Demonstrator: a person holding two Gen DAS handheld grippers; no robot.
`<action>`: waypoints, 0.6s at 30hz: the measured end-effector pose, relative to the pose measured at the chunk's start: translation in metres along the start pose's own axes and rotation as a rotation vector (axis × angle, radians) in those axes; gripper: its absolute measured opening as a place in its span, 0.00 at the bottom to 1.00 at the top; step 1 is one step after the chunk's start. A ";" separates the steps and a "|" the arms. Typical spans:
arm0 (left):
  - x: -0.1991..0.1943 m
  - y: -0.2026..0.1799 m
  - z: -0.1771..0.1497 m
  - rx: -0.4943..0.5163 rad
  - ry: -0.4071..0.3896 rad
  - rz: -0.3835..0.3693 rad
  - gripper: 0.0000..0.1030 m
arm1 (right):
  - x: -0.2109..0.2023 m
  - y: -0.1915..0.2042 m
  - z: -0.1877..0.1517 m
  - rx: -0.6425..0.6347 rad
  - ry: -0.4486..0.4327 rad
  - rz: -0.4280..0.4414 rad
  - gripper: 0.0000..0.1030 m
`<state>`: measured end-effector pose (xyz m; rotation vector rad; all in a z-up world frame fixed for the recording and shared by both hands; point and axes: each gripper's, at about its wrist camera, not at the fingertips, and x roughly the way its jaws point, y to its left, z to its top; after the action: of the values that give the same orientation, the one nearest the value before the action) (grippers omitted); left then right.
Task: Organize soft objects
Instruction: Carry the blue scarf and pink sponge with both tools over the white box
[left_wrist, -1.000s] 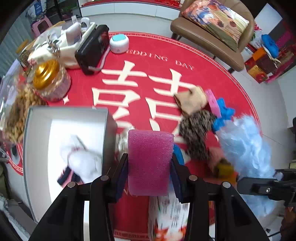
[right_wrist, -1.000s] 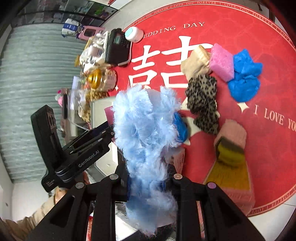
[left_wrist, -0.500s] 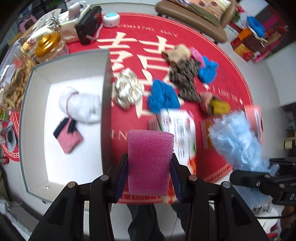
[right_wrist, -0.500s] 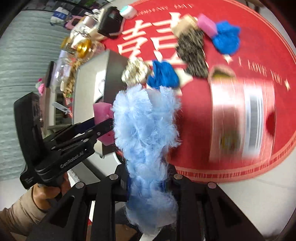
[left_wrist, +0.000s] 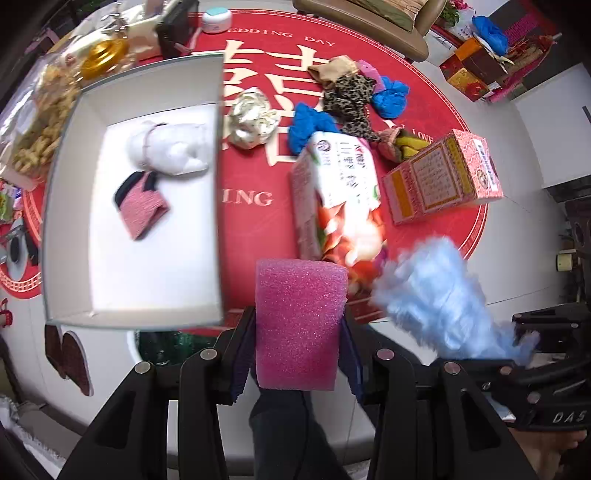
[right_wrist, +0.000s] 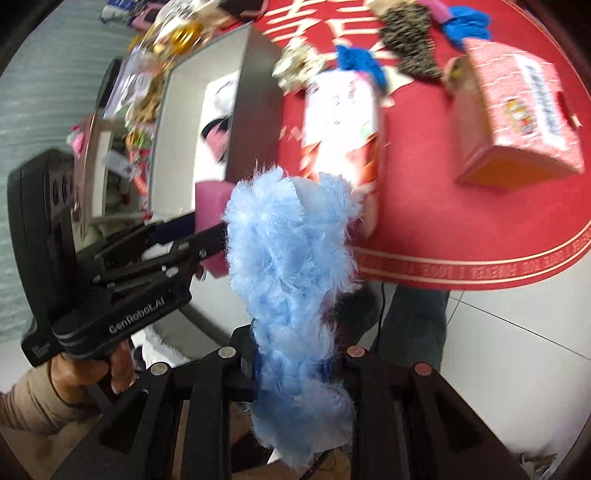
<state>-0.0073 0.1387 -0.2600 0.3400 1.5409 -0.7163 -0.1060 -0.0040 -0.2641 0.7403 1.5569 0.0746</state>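
The left gripper (left_wrist: 301, 328) had its fingers (left_wrist: 240, 354) clamped on a pink foam sponge (left_wrist: 301, 325), which stood upright between them just past the near edge of the bench (left_wrist: 509, 125). The right gripper (right_wrist: 295, 365) had its fingers pressed nearly together on a fluffy light-blue cloth (right_wrist: 291, 266) that bulged out above and below them; it hung beside the sponge at the same near edge.

A white box (left_wrist: 66, 206) sat at the bench's left side, holding a white soft toy (left_wrist: 166, 151) and a pink sock (left_wrist: 142, 205). On the red mat (left_wrist: 251, 229) lay a cream scrunchie (left_wrist: 251, 123), a blue cloth (left_wrist: 310, 125), a leopard-print cloth (left_wrist: 351, 99) and a second blue cloth (left_wrist: 391, 96). Two cartons (left_wrist: 336, 195) (left_wrist: 443, 177) lay near the mat's near edge.
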 end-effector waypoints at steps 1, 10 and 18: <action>-0.003 0.004 -0.004 -0.006 -0.002 0.002 0.43 | 0.004 0.004 -0.003 -0.009 0.008 -0.002 0.25; -0.024 0.044 -0.039 -0.103 -0.022 0.015 0.43 | 0.028 0.060 -0.013 -0.111 0.082 -0.009 0.25; -0.054 0.075 -0.050 -0.218 -0.089 0.049 0.43 | 0.022 0.104 -0.007 -0.189 0.069 -0.040 0.25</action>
<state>0.0052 0.2376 -0.2265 0.1799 1.5045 -0.5124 -0.0689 0.0910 -0.2334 0.5625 1.6046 0.2159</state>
